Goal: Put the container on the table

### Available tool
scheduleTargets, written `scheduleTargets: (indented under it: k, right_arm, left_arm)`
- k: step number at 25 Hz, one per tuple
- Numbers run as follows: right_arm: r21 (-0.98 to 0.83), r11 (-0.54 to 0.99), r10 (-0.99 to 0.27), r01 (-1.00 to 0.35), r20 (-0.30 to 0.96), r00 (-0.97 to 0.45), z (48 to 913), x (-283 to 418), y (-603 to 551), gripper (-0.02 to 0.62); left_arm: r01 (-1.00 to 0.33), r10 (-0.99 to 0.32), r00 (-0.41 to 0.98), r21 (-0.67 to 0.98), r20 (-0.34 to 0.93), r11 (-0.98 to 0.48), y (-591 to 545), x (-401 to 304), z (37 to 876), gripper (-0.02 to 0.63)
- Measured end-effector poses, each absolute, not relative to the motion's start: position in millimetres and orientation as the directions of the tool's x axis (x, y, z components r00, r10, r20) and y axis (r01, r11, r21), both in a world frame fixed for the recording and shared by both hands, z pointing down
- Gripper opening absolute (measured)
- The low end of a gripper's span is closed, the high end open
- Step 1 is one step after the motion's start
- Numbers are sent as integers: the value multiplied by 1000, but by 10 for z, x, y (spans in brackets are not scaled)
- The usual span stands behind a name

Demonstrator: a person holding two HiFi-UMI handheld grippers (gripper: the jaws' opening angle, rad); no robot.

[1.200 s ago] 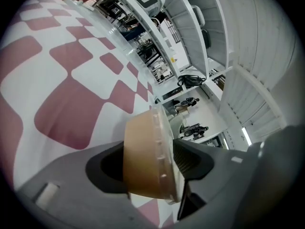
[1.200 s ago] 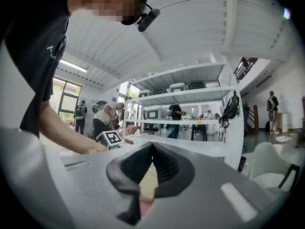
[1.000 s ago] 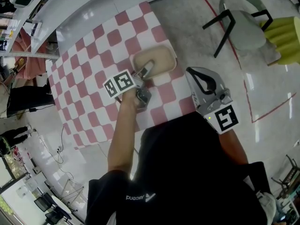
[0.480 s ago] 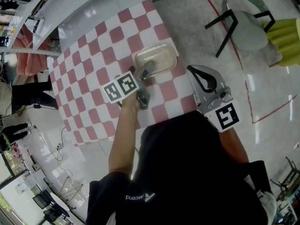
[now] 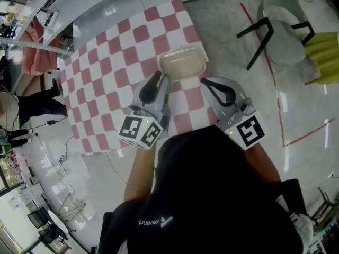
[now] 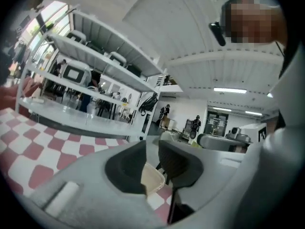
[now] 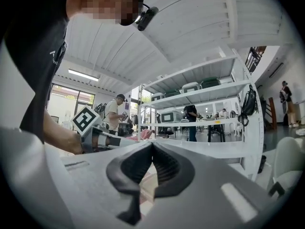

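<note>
The beige lidded container [image 5: 183, 62] rests flat on the red-and-white checkered table [image 5: 106, 73], near its right edge. My left gripper [image 5: 159, 79] hovers above the table just short of the container's near-left corner, clear of it. Its jaws are closing, a narrow gap is left, and nothing sits between them. In the left gripper view [image 6: 151, 149] the container [image 6: 153, 179] shows through that gap, lower down and farther off. My right gripper [image 5: 204, 82] is held level by the container's near-right corner, off the table edge, with its pads meeting and empty [image 7: 152, 147].
A chair with black legs [image 5: 280, 30] and a yellow object [image 5: 323, 52] stand on the floor to the right. A white curved counter [image 5: 132, 4] borders the table's far side. Shelving with boxes [image 7: 200, 94] and people fill the background.
The left gripper let go of the container's near rim, rose, drew back toward me and rolled over. The container stays on the table. The right gripper shifted slightly forward.
</note>
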State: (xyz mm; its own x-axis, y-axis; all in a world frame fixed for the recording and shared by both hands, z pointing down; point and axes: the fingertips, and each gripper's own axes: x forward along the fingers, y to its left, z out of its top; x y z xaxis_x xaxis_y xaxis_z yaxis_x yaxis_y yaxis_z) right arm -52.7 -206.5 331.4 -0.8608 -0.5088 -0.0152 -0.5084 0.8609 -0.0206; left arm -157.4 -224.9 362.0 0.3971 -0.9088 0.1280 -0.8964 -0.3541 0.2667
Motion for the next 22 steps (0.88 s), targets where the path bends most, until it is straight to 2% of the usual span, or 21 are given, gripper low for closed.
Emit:
scheduleTargets:
  k: [2,4,8,22]
  right_arm:
    - [-23,876,-481,-481,-25,-876,3268,-616,-1983,3]
    - [-23,890,-456,-455,-29,-890,3223,-693,-1901,3]
    - [-37,904,-428,-427,-35,-903,3172,-775,-1785,3]
    - [-13,897,-442,-442,-46,-896,3153,-804,-1659,3]
  left_arm:
    - [-904,-906,413,164,94,-395,-2122,-1504,3464,43]
    - [-900,-900,431,91,56,-426,-2007,-1438,3329,14]
    - [-883,-884,467,43,-6,-467,-1841,-1350,3183,11]
    - [-881,-881,472,11,-38,-473,-1683,-1281,3132,11]
